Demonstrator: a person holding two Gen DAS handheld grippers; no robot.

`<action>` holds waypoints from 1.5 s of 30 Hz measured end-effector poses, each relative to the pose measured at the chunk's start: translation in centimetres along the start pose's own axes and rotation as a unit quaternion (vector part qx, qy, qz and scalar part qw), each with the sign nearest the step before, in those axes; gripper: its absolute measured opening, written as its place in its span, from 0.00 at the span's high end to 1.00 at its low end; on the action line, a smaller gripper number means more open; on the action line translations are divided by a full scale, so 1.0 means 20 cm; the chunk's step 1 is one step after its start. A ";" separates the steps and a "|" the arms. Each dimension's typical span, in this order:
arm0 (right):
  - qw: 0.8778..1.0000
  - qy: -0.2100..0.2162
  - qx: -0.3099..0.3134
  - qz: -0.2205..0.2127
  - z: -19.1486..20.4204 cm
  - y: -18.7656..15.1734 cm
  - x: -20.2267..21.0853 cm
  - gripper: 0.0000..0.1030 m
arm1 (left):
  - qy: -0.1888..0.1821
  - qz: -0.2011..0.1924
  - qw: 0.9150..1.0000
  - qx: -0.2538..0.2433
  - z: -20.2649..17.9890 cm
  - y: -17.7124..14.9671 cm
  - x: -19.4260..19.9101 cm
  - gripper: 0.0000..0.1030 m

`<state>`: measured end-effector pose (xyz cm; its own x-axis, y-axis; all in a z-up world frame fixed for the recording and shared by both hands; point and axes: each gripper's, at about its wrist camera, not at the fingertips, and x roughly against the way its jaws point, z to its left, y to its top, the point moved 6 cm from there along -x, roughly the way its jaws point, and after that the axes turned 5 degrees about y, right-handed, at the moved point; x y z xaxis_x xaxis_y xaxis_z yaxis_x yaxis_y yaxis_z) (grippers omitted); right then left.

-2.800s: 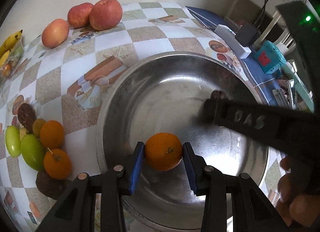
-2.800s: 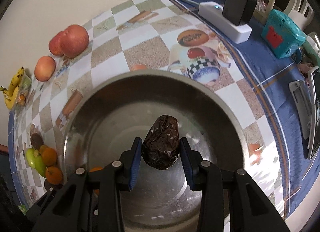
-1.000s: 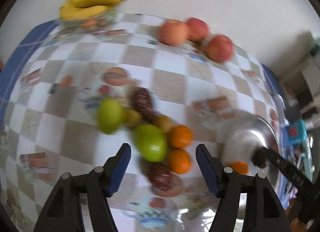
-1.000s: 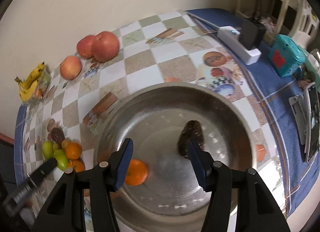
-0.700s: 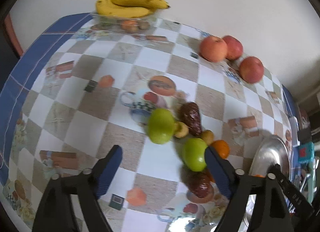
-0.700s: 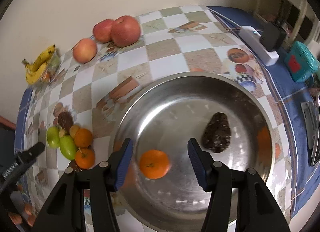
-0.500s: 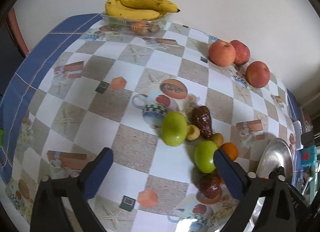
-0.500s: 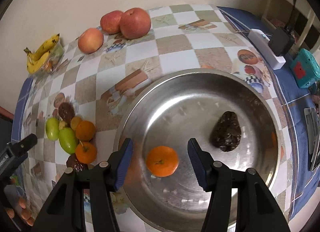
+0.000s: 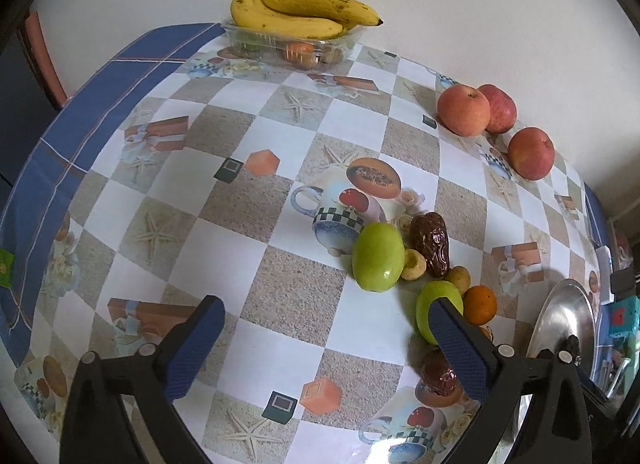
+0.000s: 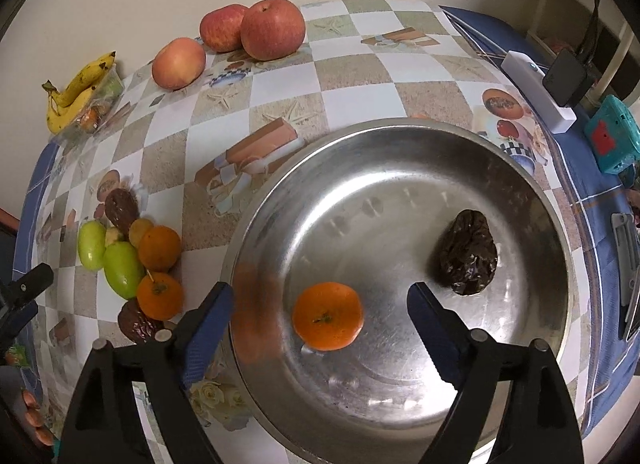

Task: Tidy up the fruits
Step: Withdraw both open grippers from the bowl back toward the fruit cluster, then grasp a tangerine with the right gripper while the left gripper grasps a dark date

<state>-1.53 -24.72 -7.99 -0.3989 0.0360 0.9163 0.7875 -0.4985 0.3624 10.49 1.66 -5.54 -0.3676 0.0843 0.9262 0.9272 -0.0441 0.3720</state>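
Glossy orange [image 10: 328,316] under opening, empty right tool [image 10: 320,316]; left tool [image 9: 324,340] wide, empty

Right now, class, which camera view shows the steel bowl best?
The right wrist view: the steel bowl fills most of the picture, showing nearly its whole rim and its inside, with an orange and a dark wrinkled fruit in it. The left wrist view catches only a thin sliver of the bowl at its right edge.

I see the table [image 9: 256,204] carrying apples [image 9: 464,110], a banana tray [image 9: 292,46], a fruit cluster [image 9: 380,256], and a steel bowl [image 10: 400,144].
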 end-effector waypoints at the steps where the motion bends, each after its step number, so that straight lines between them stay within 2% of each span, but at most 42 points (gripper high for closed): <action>1: 1.000 0.002 -0.002 -0.002 0.00 0.00 0.00 0.13 | 0.000 -0.001 1.000 -0.004 0.00 0.00 0.00 0.00; 3: 1.000 0.008 -0.013 -0.012 0.00 0.00 0.00 0.05 | -0.001 -0.003 1.000 -0.009 -0.01 0.00 -0.01 0.00; 7: 0.999 0.027 -0.010 -0.024 0.04 0.01 0.01 0.05 | -0.015 -0.016 1.000 -0.011 -0.02 0.01 -0.01 0.00; 11: 0.998 0.045 0.016 -0.033 0.12 0.02 0.02 0.05 | -0.033 -0.045 0.998 -0.014 -0.04 0.03 0.02 0.00; 15: 0.996 0.078 0.018 -0.046 0.20 0.03 0.05 0.05 | -0.074 -0.043 0.996 -0.011 -0.06 0.05 0.04 0.00; 21: 0.991 0.113 0.029 -0.067 0.30 0.05 0.09 0.06 | -0.091 -0.038 0.995 0.022 -0.06 0.05 0.06 0.02; 23: 0.989 0.125 0.031 -0.069 0.33 0.05 0.10 0.08 | -0.092 -0.040 0.995 0.015 -0.07 0.04 0.07 0.07; 25: 0.988 0.128 0.041 -0.070 0.37 0.04 0.10 0.19 | -0.081 -0.041 0.996 0.000 -0.09 0.04 0.07 0.13; 29: 0.987 0.136 0.062 -0.058 0.44 0.02 0.06 0.25 | -0.094 -0.025 0.995 -0.003 -0.13 0.02 0.05 0.15; 33: 0.988 0.127 0.086 -0.034 0.51 -0.03 -0.03 0.37 | -0.092 0.000 0.996 0.018 -0.13 -0.01 -0.01 0.15; 37: 0.988 0.119 0.096 -0.012 0.53 -0.07 -0.11 0.40 | -0.087 0.015 0.996 0.020 -0.13 -0.04 -0.06 0.18; 45: 0.987 0.132 0.091 0.011 0.55 -0.10 -0.19 0.51 | -0.116 0.045 0.991 0.058 -0.10 -0.08 -0.11 0.20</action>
<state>3.58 -14.32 -10.39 -0.4694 -0.2117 0.8572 0.8597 -0.3312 0.3889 9.73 -0.48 -8.07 -0.2684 0.3115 0.9115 0.9627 0.0523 0.2656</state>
